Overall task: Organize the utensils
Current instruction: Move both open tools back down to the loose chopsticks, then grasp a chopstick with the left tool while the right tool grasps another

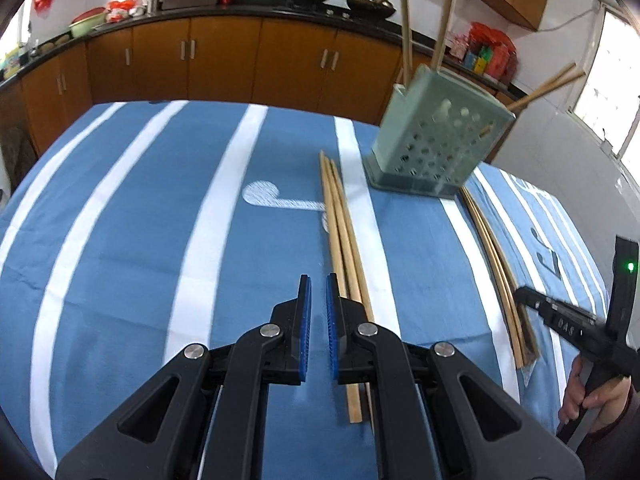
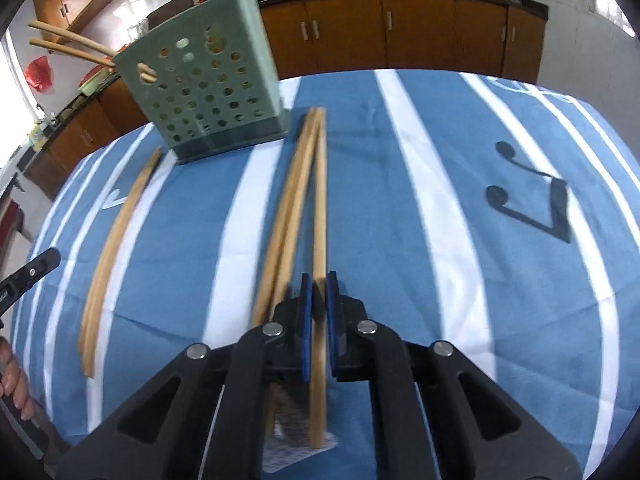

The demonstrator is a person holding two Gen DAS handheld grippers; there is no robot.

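Chopstick [image 2: 319, 240] lies lengthwise toward the holder [image 2: 208, 96], clenched by the right tool [image 2: 319, 284]; left tool [image 1: 318, 280] closed empty.

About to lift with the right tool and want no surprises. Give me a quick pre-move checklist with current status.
1. Right tool shut on one chopstick: ok, the pads pinch a single stick.
2. Neighbouring sticks free of the grip: ok, they lie beside the left pad, outside it.
3. Left tool empty: ok, shut with nothing between the pads; its sticks lie on the cloth beside its right pad.
4. Holder upright and ready: ok, it stands on the cloth with sticks already in it.
5. Path to the holder clear: ok, only cloth and flat sticks lie between.
6. Grip firm enough to lift: cannot tell.
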